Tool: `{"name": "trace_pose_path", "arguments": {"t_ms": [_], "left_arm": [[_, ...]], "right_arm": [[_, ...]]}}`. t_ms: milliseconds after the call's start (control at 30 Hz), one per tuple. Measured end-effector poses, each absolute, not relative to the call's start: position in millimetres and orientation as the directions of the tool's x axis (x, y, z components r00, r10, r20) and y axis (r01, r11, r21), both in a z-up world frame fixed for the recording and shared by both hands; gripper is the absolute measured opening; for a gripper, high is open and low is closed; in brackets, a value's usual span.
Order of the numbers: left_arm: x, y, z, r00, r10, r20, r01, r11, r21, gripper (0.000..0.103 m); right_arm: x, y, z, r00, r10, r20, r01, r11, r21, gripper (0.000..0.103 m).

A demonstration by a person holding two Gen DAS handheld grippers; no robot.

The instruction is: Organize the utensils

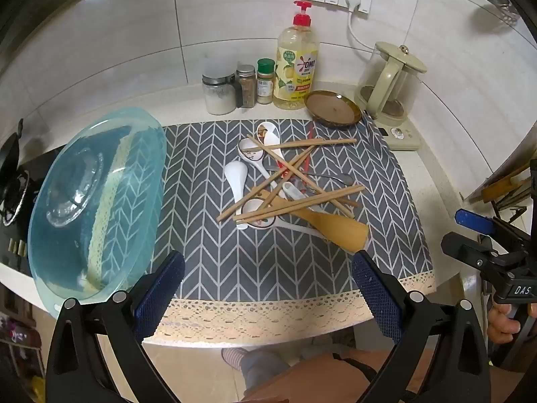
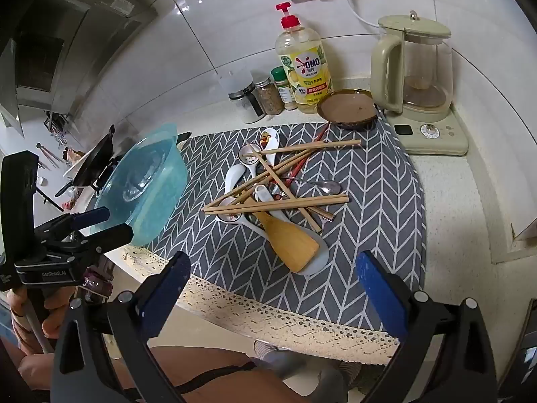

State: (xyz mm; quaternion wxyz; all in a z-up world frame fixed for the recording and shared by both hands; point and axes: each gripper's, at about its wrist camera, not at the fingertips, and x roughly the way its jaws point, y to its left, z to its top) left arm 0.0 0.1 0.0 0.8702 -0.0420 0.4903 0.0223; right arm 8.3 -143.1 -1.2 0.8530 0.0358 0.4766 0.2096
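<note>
- While both grippers hover at the counter's near edge, the left gripper [image 1: 268, 285] stands wide apart, holding nothing.
- The right gripper [image 2: 273, 285] is likewise spread wide and empty.
- Chopsticks [image 1: 303, 144], white spoons [image 1: 236, 176] and a wooden spatula [image 1: 339, 226] lie in a crossed heap mid-mat [image 1: 369, 168].
- A blue glass bowl [image 1: 97, 201] leans tilted at the mat's left.

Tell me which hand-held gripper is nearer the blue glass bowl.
Left. The left hand-held gripper sits open right beside the blue glass bowl; the right hand-held gripper, also open, is off to the bowl's right, across the mat.
</note>
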Motion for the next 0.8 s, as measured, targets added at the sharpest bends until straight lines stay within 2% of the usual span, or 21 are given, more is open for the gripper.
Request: {"name": "trace_pose_path", "arguments": {"t_ms": [800], "left_arm": [[-1.3,2.8,-7.3,0.509,0.005,-0.861,-0.080,0.996,-0.041,0.099]], "right_arm": [[11.4,-142.4,-1.4,0.457,0.381,-0.804,-0.323,0.913,0.249,0.096]]}}
